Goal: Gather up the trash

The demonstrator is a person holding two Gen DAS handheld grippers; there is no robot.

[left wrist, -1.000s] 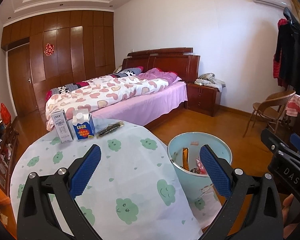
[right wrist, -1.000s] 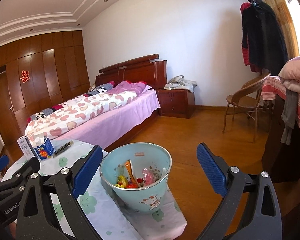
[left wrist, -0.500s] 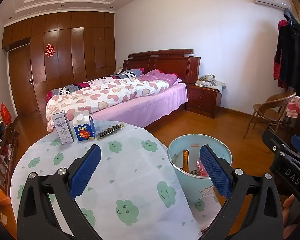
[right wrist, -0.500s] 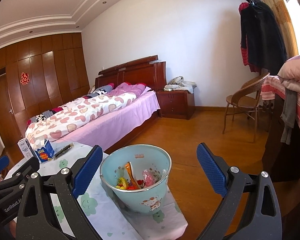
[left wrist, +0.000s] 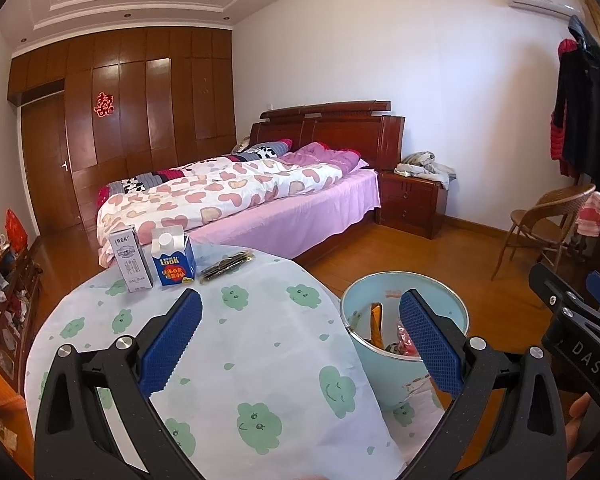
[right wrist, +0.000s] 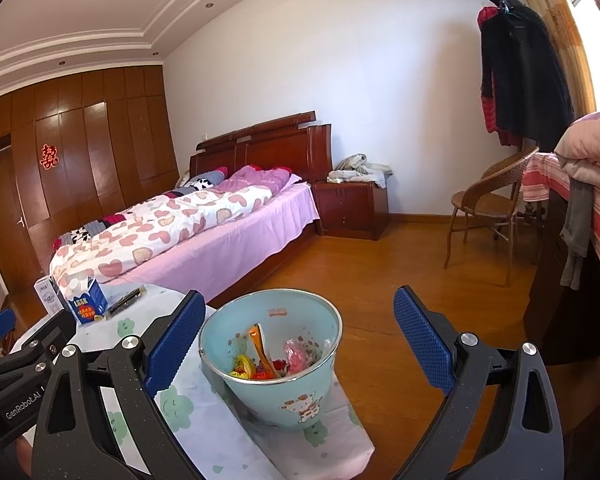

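- Two hand-held grippers hover over a table (left wrist: pixel 260 360) draped in a white cloth printed with green clouds; a light-blue bin (right wrist: pixel 274 392) stands on a lower cloth-covered ledge at the table's right edge.
- The left gripper (left wrist: pixel 300 340) is spread wide with nothing between its blue pads (left wrist: pixel 168 344). From its view, one pad sits over the cloth left of the bin and the other overlaps the bin's rim (left wrist: pixel 380 276).
- The right gripper (right wrist: pixel 300 336) is likewise wide apart and empty, framing the bin from either side without touching it.
- Only the right view shows the bin's outer wall with its cartoon print, and much of its contents: an orange wrapper (right wrist: pixel 260 346) standing on end, a pink packet (right wrist: pixel 296 356) and yellow scraps (right wrist: pixel 242 362). In the left view the pad hides much of this.
- The left view gives the clearer look at what lies on the table beyond the bin, to its far left: a white carton (left wrist: pixel 130 258), a blue carton (left wrist: pixel 174 256) touching or just beside it, and a dark flat wrapper (left wrist: pixel 228 265) just right of the blue one.
- In the right view the white carton (right wrist: pixel 46 298) is partly hidden behind the blue carton (right wrist: pixel 88 298).
- Past the bin lies a bed (right wrist: pixel 180 232) with a heart-print quilt.
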